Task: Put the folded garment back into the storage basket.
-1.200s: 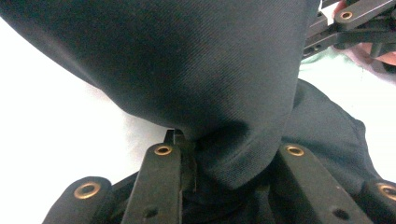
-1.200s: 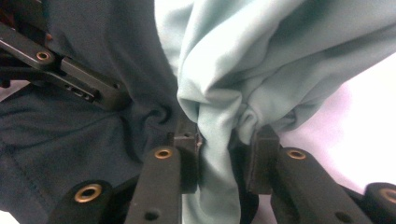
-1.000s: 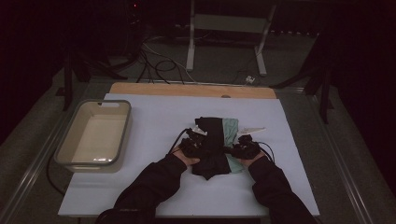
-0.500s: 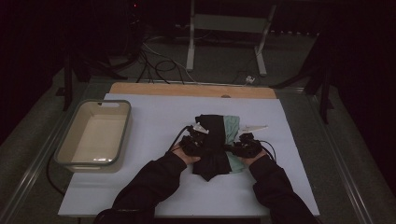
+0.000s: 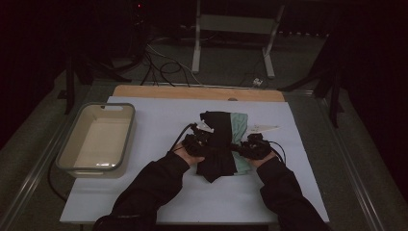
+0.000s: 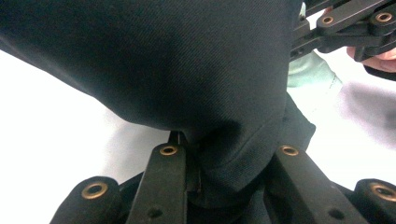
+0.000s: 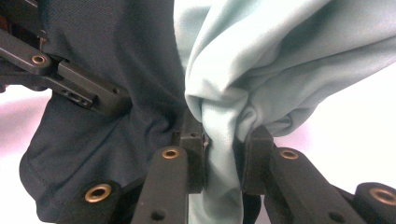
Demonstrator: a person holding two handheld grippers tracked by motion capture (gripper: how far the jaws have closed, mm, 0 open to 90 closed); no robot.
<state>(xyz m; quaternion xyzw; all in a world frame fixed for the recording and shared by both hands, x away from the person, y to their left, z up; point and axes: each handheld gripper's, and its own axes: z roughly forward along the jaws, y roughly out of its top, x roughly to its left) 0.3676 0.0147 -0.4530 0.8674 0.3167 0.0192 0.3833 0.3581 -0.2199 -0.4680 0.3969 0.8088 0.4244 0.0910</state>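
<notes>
A folded garment lies mid-table, with a black part (image 5: 219, 139) and a pale green part (image 5: 239, 126). My left gripper (image 5: 199, 144) holds its near left edge, and my right gripper (image 5: 252, 148) holds its near right edge. In the left gripper view the jaws (image 6: 224, 149) are shut on bunched black cloth (image 6: 187, 70). In the right gripper view the jaws (image 7: 219, 140) pinch a twisted fold of green cloth (image 7: 261, 56), with the black cloth (image 7: 116, 56) just beside it. The near edge hangs lifted off the white table (image 5: 159, 192).
A shallow grey-rimmed tub (image 5: 103, 105) stands at the table's left side. A small white tag (image 5: 264, 128) lies just right of the garment. A wooden strip (image 5: 192, 92) runs along the far edge, with cables and a metal stand on the floor behind it.
Both grippers have risen a little, bringing the garment's near edge up with them. Their grip on the cloth is unchanged.
</notes>
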